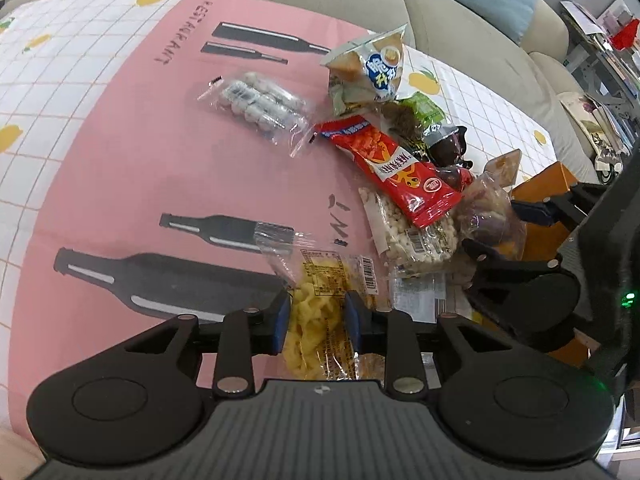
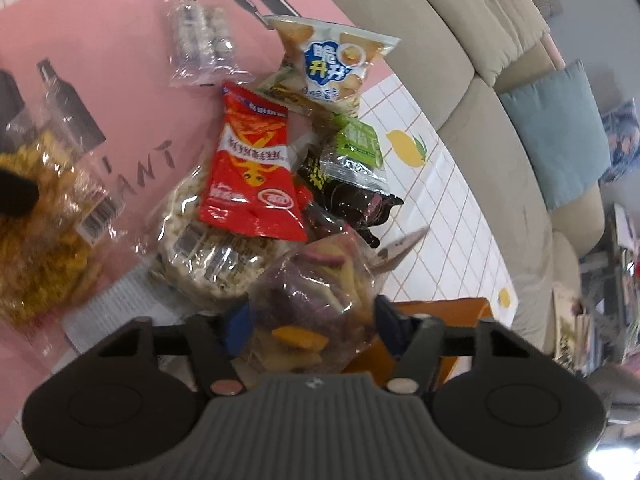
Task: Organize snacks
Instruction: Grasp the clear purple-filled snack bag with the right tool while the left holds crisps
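Mid-sort, both hands loaded. My left gripper [image 1: 316, 320] is clamped on the clear bag of yellow ring crisps [image 1: 316, 308], blue pads pinching it mid-body, bag lying low over the pink tablecloth [image 1: 120, 160]. My right gripper [image 2: 310, 320] has its jaws around the clear bag of mixed veggie chips [image 2: 308, 300]; pads look pressed into the film, so I read it as gripped, though blur makes contact hard to confirm.

Left to right on the table: clear pack of small wrapped cylinders [image 1: 260, 106] lying alone; then the pile with the puffed rice cake pack [image 1: 408, 236] at the bottom, red foil sachet [image 1: 396, 168] across it, blue-white crisp bag [image 1: 372, 68] standing puffed behind, green sachet [image 1: 424, 108] and a dark glossy pack [image 1: 448, 148] beside it. Orange box [image 1: 548, 184] sits at the far right edge.

Next: lift both bags off the pile and carry them to a destination, probably the box. Film is slick and crinkly and the contents are brittle, so light squeeze.
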Motion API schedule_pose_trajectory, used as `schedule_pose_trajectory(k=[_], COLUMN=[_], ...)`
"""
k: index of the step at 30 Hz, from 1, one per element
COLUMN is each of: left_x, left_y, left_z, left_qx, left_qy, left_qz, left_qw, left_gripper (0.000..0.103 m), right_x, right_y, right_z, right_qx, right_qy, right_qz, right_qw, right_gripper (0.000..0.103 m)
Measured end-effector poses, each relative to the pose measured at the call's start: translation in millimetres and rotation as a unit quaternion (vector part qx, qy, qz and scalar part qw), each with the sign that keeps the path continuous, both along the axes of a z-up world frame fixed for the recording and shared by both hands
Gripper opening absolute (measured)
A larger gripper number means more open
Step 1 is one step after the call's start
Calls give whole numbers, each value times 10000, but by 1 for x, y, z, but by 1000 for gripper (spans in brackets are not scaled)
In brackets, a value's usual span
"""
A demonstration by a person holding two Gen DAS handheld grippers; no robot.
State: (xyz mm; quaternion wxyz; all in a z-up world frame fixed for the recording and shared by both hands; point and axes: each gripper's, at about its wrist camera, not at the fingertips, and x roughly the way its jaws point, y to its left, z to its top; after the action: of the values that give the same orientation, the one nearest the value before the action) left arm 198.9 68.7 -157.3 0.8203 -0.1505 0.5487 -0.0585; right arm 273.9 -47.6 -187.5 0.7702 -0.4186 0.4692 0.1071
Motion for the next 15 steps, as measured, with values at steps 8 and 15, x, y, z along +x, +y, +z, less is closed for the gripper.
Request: schedule_pose_trajectory(k=[8, 15], left_x=[1, 5], left_y=[-9, -19], left_z=[-3, -18], left_qx=[175, 432], left_qy=[83, 254], left_qz=[-57, -164], left_qw=[9998, 9986], left_gripper=[47, 76], right_x=[-26, -48], right_y=[-13, -21], right_z=[29, 50], right_qx=[725, 1866], right_qy=[-71, 535], right_qz=[-226, -446], right_qw=[9971, 9800], right_gripper=[45, 45])
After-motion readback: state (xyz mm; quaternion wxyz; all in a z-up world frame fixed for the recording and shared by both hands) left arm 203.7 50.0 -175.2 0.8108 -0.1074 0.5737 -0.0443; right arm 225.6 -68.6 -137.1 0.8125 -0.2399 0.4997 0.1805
